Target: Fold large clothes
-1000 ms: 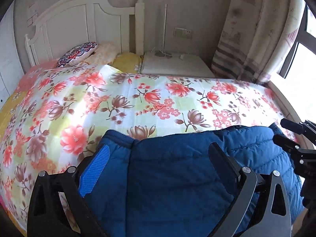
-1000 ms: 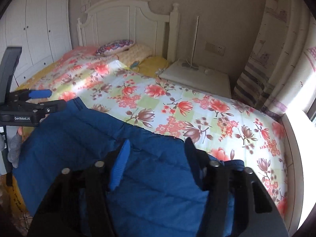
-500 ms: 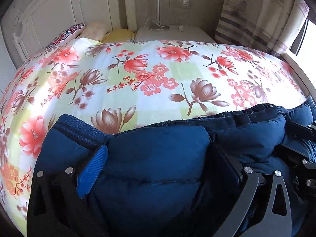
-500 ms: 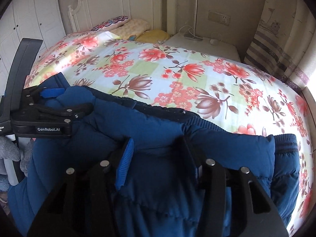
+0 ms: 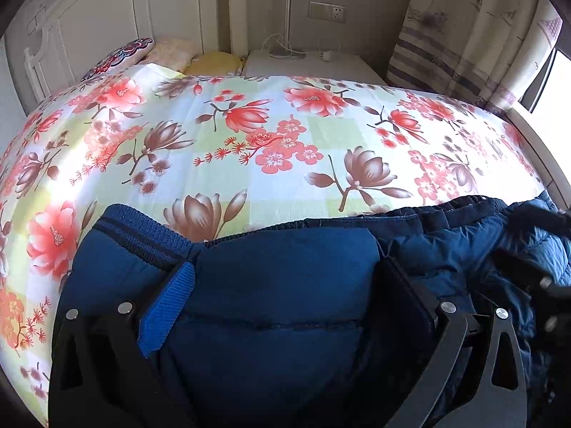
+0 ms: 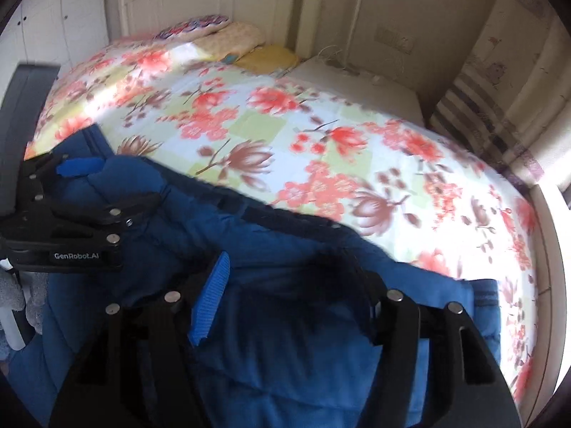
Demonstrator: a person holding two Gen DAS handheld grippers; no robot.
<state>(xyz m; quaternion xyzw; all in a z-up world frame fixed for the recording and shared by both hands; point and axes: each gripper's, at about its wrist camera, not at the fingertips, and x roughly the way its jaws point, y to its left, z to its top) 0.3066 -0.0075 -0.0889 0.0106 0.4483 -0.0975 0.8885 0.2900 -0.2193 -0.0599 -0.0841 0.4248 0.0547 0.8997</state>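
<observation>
A dark blue puffer jacket (image 5: 271, 324) lies bunched along the near edge of the bed, on a floral sheet (image 5: 285, 125). My left gripper (image 5: 285, 264) is shut on a thick fold at the jacket's ribbed left end. In the right wrist view that gripper (image 6: 125, 182) shows from the side, clamped on the same bulge. My right gripper (image 6: 285, 264) stands over the jacket (image 6: 285, 356) with its jaws opening; puffy fabric still fills the gap between them. In the left wrist view the right gripper (image 5: 510, 232) appears blurred at the far right edge.
A white headboard (image 5: 107, 25) with pillows (image 5: 121, 55) stands at the back left. Beside it is a white nightstand (image 5: 314, 64) with cables. A striped curtain (image 5: 464, 53) and a window ledge run along the right. White wardrobe doors (image 6: 53, 18) are at the left.
Both grippers have come down and the jacket, held up a second ago, now rests on the bed. The right gripper's fingers stand wider apart than before.
</observation>
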